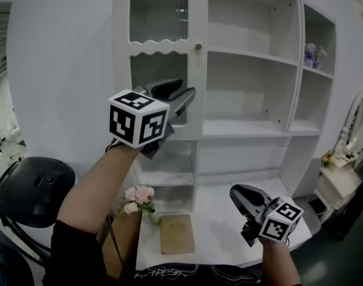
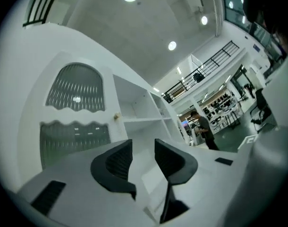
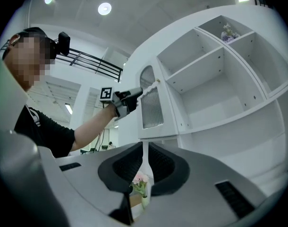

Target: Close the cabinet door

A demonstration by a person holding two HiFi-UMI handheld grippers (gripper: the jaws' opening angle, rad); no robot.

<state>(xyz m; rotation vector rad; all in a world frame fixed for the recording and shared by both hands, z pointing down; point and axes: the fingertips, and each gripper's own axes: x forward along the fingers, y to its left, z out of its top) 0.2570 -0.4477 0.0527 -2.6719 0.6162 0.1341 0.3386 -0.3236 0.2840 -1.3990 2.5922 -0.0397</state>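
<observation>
**Left gripper (image 1: 184, 94) open before the cabinet door (image 1: 160, 45), right gripper (image 1: 236, 190) held low**

In the left gripper view, the left gripper (image 2: 143, 145) has its jaws standing apart with a clear gap, and nothing lies between them. The cabinet door (image 2: 75, 119) rises just beyond the jaws and to their left. Its arched ribbed pane is above and its square pane lower down. The small round knob (image 2: 117, 117) sits up and left of the jaw tips. From the head view the jaws hang in front of the door's lower pane, below the knob (image 1: 199, 46). The door looks flush with the cabinet frame, though whether it is fully seated is hard to tell from these angles.

The right gripper (image 3: 145, 148) has its jaws drawn almost together, with only a thin slit between the pads and nothing held there. Far ahead of these jaws and above them stand the door (image 3: 151, 105) and the outstretched left arm. Below the tips, seen through the slit, is a small vase of pink flowers (image 3: 139, 181). In the head view the flowers (image 1: 138, 196) rest on the white counter beside a tan book (image 1: 177, 233), well left of the right jaws.
</observation>
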